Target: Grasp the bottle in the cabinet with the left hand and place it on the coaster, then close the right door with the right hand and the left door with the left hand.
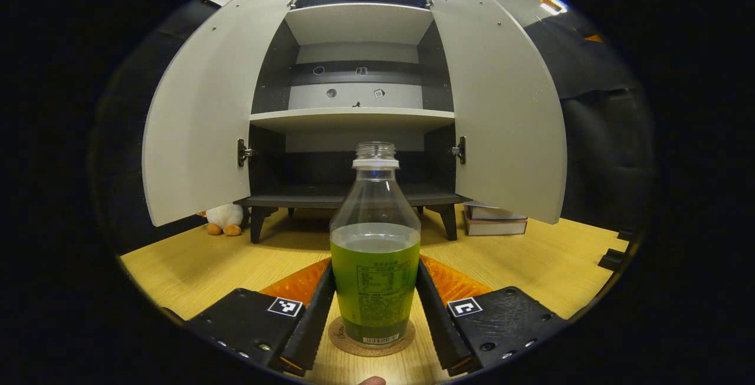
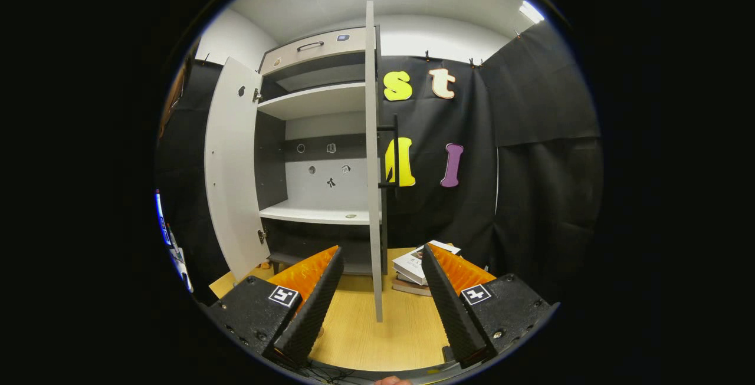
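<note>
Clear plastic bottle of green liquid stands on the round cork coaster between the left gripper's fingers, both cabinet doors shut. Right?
Not the doors: both grey cabinet doors stand open in the left gripper view. The clear plastic bottle of green liquid does stand on the round cork coaster, between the left gripper fingers.

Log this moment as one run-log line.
clear plastic bottle of green liquid: upright on round cork coaster | left gripper: fingers flank it, contact unclear | right gripper: open, at right cabinet door edge | doors open
</note>
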Tool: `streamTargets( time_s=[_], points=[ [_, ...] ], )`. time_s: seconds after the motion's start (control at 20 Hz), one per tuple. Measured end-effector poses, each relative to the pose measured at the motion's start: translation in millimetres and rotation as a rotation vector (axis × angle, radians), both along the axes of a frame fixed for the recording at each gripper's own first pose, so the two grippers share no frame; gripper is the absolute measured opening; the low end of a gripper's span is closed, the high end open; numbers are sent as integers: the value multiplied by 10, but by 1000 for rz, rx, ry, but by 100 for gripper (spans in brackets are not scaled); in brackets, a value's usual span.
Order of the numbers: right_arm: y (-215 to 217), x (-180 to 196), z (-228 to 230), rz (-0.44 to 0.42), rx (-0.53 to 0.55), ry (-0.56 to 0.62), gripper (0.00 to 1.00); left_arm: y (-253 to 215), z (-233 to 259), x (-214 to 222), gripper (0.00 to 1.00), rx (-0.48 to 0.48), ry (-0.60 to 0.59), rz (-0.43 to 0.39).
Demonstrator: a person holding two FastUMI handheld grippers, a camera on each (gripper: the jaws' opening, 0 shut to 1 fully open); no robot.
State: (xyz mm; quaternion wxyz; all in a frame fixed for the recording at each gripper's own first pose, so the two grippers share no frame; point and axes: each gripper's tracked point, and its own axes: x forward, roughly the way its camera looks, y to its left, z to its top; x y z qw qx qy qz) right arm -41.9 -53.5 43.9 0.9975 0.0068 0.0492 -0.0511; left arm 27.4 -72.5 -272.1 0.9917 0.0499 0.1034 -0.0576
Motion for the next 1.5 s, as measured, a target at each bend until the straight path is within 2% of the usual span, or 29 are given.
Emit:
streamTargets(
  time_s=[0.15,0.3,0.4,0.7,0.85,1.0,1.1,1.2,1.35,1.45,1.5],
  points=[
    [5,-2,4,6,2,-2,82,-11,-80,-16,78,2,44,-3],
    [6,27,-36,15,9,0,82,31,33,-84,93,23,36,-19],
    [7,43,-49,20,22,-8,82,21,178,-96,96,22,22,-29],
    [-161,162,-90,21,50,-26,82,-146,1174,-153,96,-49,-89,-93],
    [-376,289,86,9,23,-92,82,-244,1791,-168,96,-97,-121,-125],
    [-626,511,409,-11,42,-157,82,-328,2264,-173,96,-83,-143,-185],
    [-864,731,683,-49,26,-195,82,-326,2413,-200,95,-35,-142,-197],
    [-1077,990,759,-91,8,-173,82,-334,2505,-236,95,-19,-150,-199],
    [-1106,1313,801,-69,45,-154,82,-302,2587,-264,96,-41,-179,-175],
    [-1009,1456,810,-30,62,-152,82,-265,2531,-275,96,-53,-161,-147],
    [-1014,1472,807,-38,50,-149,82,-227,2485,-270,96,-59,-146,-130]
  ],
)
